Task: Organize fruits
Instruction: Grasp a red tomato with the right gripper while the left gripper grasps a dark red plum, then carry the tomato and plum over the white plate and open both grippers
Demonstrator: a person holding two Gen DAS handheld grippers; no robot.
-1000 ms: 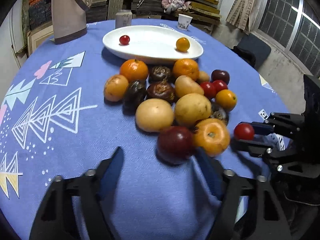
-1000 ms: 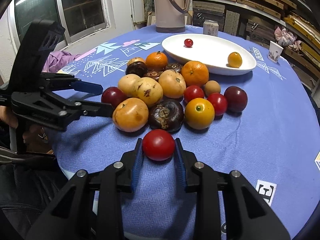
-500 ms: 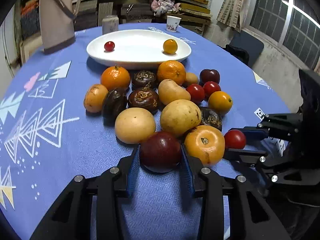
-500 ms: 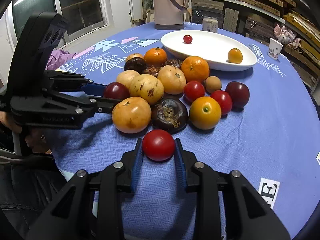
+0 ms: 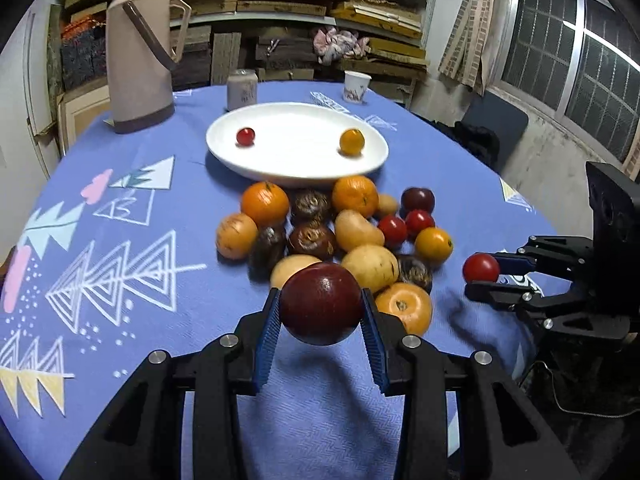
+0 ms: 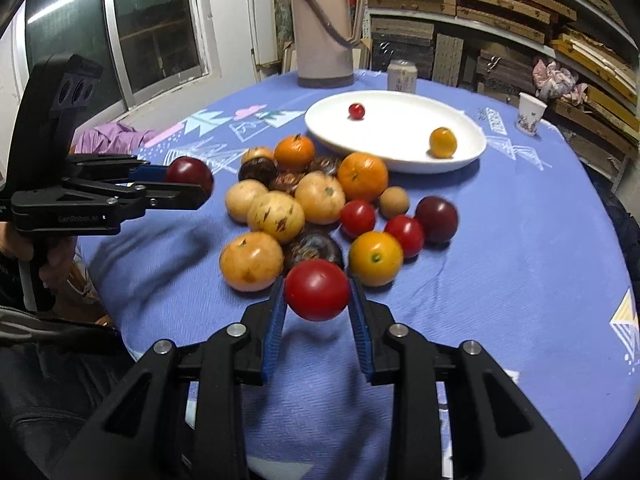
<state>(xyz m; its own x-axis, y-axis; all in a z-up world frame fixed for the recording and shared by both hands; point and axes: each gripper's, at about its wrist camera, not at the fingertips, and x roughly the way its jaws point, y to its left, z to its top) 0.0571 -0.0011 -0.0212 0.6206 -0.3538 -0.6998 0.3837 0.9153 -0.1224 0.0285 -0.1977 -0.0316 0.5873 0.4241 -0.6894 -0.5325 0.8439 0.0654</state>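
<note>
Two fruits are off the tabletop [image 5: 120, 320], one in each of my grippers. My left gripper [image 5: 320, 312] is clamped on a dark red plum [image 5: 320, 308], its blue pads pressing both sides, with the plum's shadow on the blue cloth below. My right gripper [image 6: 316, 300] is clamped on a red tomato [image 6: 317, 290], also clear of the cloth. Beyond them the heap of fruit [image 5: 332, 236] lies between my grippers and the white plate [image 5: 296, 160], close in front of its near rim. On the plate sit a small red cherry tomato [image 5: 245, 136] and a small orange fruit [image 5: 352, 142], well apart. A thermos [image 5: 138, 52], a can [image 5: 242, 89] and a paper cup [image 5: 356, 86] stand behind the plate.
</note>
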